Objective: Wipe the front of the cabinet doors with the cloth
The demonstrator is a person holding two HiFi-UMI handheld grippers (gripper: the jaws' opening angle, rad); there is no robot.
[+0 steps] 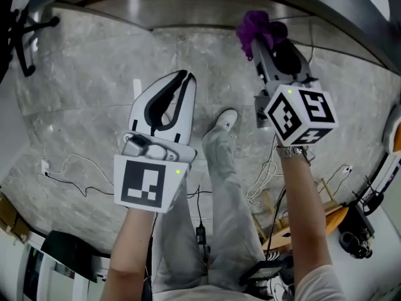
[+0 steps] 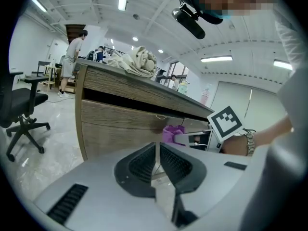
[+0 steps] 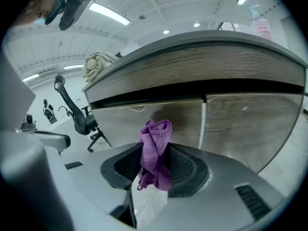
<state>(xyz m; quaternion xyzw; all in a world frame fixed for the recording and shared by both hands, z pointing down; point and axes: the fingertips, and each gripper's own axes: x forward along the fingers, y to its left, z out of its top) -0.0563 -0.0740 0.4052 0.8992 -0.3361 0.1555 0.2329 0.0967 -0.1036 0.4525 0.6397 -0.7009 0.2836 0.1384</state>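
Note:
A bunched purple cloth sticks up from my right gripper, whose jaws are shut on it. The cloth is held close in front of the wood-grain cabinet doors, just below the dark gap under the counter; I cannot tell whether it touches them. My left gripper hangs lower and to the left over the floor, jaws shut with nothing between them. From the left gripper view the cabinet front runs off to the right, with the cloth beside it.
A black office chair stands on the marble floor left of the cabinet. A beige cloth heap lies on the counter top. Cables trail over the floor, and gear lies at the right. The person's shoe is below the cabinet.

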